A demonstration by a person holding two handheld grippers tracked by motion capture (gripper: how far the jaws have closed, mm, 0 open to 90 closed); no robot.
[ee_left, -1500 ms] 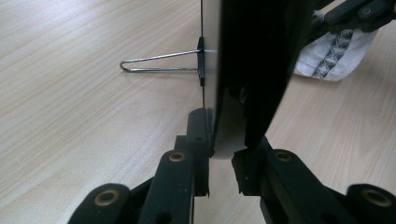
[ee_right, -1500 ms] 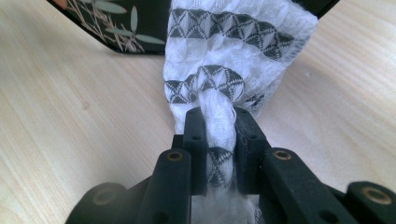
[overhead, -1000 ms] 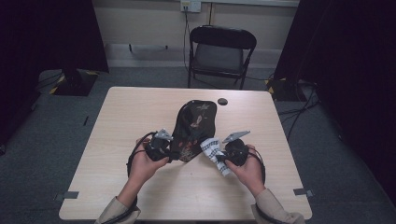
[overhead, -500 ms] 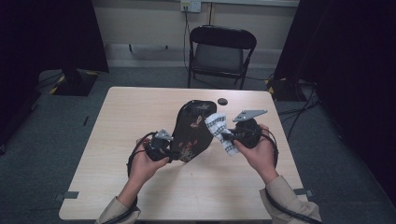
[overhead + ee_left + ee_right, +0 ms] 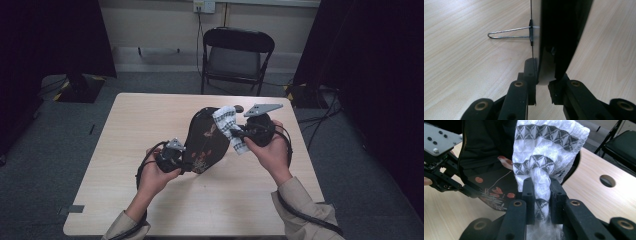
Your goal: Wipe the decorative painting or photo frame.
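Note:
A black oval tray (image 5: 205, 142) with red flowers is tilted up off the wooden table (image 5: 145, 115). My left gripper (image 5: 183, 165) is shut on its near edge; in the left gripper view the jaws (image 5: 542, 83) pinch the tray's rim (image 5: 559, 32), and a wire loop (image 5: 506, 33) sticks out from its back. My right gripper (image 5: 235, 133) is shut on a white cloth with grey triangles (image 5: 226, 120). The cloth (image 5: 544, 150) presses against the upper part of the tray's (image 5: 486, 150) patterned face. In the right gripper view, the left gripper (image 5: 464, 188) shows at the left.
A round cable hole (image 5: 607, 180) lies in the table just beyond the tray. A black folding chair (image 5: 237, 55) stands behind the far edge. Bare tabletop stretches to the left and along the near side.
The right gripper has carried the cloth from the tray's near right side up and away to its far upper part. The tray now stands tilted more steeply.

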